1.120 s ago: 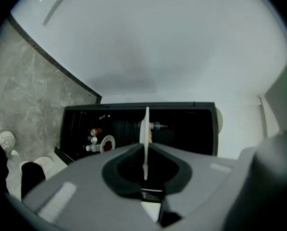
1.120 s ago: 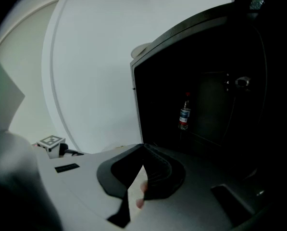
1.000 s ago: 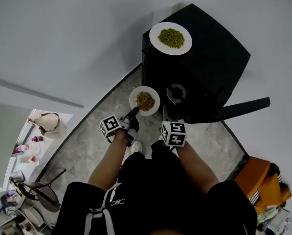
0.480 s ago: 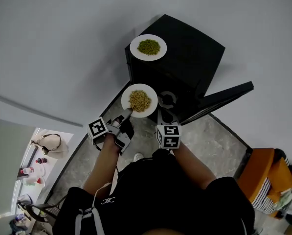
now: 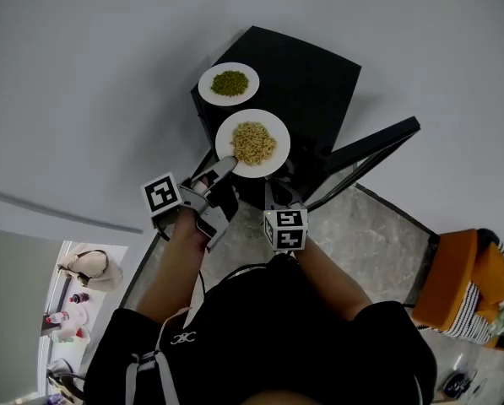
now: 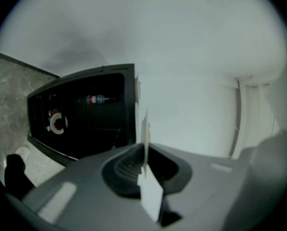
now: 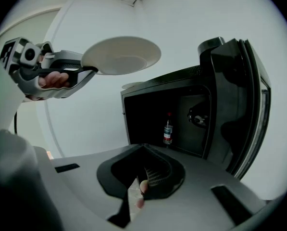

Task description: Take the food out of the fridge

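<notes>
The left gripper (image 5: 224,166) has its jaws closed on the rim of a white plate of yellow-brown food (image 5: 252,143) and holds it level in the air, in front of the top edge of the black fridge (image 5: 295,72). In the left gripper view the rim is seen edge-on, as a thin white strip pinched between the jaws. From the right gripper view, this plate shows its plain white underside, above and to the left of the open fridge.

A second white plate of green food (image 5: 229,83) stands on top of the fridge, near its front corner. The fridge door (image 5: 369,145) is swung wide open.

The right gripper (image 7: 146,178) is lower, before the open fridge; its jaws are drawn together and grip nothing. Inside the fridge stands a small bottle (image 7: 168,129) with a red cap and a label, but the print is too small to read. Each gripper carries a cube with black-and-white square markers (image 5: 285,229); they bear patterns, not words
</notes>
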Tool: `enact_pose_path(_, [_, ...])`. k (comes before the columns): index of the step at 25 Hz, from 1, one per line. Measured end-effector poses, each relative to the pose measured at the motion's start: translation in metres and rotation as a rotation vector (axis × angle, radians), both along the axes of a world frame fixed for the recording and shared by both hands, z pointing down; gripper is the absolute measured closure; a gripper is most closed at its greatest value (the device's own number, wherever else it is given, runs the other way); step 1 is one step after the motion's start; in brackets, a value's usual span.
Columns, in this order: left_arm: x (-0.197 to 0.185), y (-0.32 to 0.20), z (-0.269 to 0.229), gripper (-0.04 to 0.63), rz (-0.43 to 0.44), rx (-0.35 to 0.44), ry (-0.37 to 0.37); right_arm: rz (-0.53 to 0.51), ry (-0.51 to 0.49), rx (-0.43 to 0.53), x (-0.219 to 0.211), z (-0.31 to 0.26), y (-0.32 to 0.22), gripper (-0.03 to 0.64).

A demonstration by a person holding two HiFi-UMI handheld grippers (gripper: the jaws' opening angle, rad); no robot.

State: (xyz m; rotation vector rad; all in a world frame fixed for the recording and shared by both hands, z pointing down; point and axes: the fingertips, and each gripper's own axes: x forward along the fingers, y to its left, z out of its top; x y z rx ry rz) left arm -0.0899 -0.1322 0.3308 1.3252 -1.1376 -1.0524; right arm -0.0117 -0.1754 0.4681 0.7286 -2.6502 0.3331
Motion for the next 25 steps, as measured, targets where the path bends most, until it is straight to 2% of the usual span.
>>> enact_pose_path(2, [0.005,-0.028,-0.001,0.574,0.020,-0.004,-0.002,0.005,-0.004,0.002,0.004,-0.001,-0.010,0.627])
enact_pose_path(8, [0.005,-0.027,-0.001,0.574,0.051,0.019,-0.008,0.020,-0.005,0.054,0.005,-0.007,0.026,0.626])
enact_pose_path(14, [0.006,-0.039,-0.001,0.574,0.048,0.038,0.020,0.021,0.004,0.080,0.009,-0.007,0.045,0.626])
enact_pose_path(19, [0.009,-0.057,0.000,0.572,0.046,0.019,0.030,0.023,0.014,0.079,0.014,-0.004,0.044,0.627])
enact_pose_path(23, [0.006,-0.090,0.006,0.572,0.021,-0.040,-0.002,0.024,0.014,0.068,0.015,-0.005,0.016,0.626])
enact_pose_path(25, [0.006,-0.088,0.007,0.572,0.022,-0.054,-0.014,0.025,0.014,0.072,0.015,-0.007,0.016,0.627])
